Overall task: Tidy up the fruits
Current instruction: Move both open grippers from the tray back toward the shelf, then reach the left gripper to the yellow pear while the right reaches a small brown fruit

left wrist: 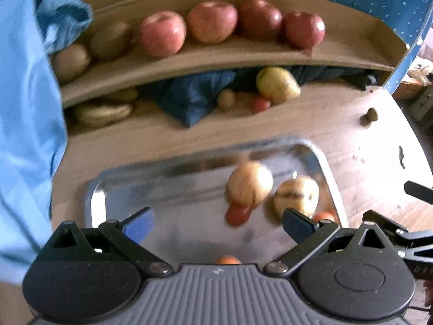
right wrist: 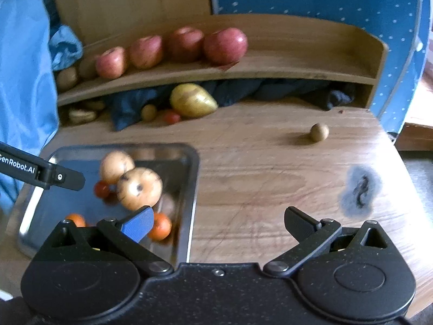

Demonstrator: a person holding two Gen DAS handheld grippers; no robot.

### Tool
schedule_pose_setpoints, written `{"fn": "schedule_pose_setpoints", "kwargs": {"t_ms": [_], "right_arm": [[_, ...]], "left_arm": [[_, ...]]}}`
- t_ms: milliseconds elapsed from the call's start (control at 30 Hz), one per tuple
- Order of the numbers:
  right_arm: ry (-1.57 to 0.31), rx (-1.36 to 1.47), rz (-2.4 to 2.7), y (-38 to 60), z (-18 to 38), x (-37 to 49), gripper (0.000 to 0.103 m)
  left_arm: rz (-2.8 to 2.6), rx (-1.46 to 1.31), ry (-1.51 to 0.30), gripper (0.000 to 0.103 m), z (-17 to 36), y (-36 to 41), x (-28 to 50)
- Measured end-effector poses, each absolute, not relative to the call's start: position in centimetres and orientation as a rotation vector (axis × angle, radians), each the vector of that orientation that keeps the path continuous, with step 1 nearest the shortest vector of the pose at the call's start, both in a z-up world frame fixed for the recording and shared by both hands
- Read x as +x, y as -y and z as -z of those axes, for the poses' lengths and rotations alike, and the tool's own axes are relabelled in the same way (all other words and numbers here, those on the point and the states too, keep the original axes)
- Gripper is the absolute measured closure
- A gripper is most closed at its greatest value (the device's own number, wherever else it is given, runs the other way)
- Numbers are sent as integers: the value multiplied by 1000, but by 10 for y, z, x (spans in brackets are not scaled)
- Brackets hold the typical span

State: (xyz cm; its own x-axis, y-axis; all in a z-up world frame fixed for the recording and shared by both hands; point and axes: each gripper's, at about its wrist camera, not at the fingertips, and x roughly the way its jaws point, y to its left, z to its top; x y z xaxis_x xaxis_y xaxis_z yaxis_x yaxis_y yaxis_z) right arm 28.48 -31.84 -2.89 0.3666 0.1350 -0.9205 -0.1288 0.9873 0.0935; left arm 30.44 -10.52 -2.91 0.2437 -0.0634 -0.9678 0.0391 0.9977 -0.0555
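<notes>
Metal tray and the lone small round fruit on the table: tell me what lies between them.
Bare wooden tabletop, in the right wrist view, between the metal tray and small round fruit.

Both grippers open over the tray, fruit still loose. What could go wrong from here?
1. The two striped fruits touch in the tray; closing on one could shove the other and scatter the small tomatoes.
2. The left gripper and right gripper sit close by the tray's right end; they might collide.
3. The small round fruit lies alone near the table edge and could roll off if the table is bumped.
</notes>
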Motion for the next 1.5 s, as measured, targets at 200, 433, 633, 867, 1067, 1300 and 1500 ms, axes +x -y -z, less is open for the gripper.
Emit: {"fn": "schedule_pose_setpoints", "kwargs": {"t_ms": [200,433,633,867,1067,1300,1500], "right_arm": [[-1148,5,-109,326,34,296,1],[-1121,1,-42,341,46,314,1],[-1114,26,15,361,60,338,5],[-1108,65,86,379,78,374,17],[-1122,83,115,386,90,396,30],[-1149,64,141,387,101,408,42],[-1169,59,166,390,109,413,50]], "left_arm": [[149,-11,-1272,1,32,125,339],[223,14,-1214,1,39,150,373],[246,41,-1174,1,51,164,398],[264,52,-1159,1,65,170,424],[275,60,-1164,1,77,174,437],[293,45,-1165,1,87,181,444],[298,31,-1168,2,92,185,447]]}}
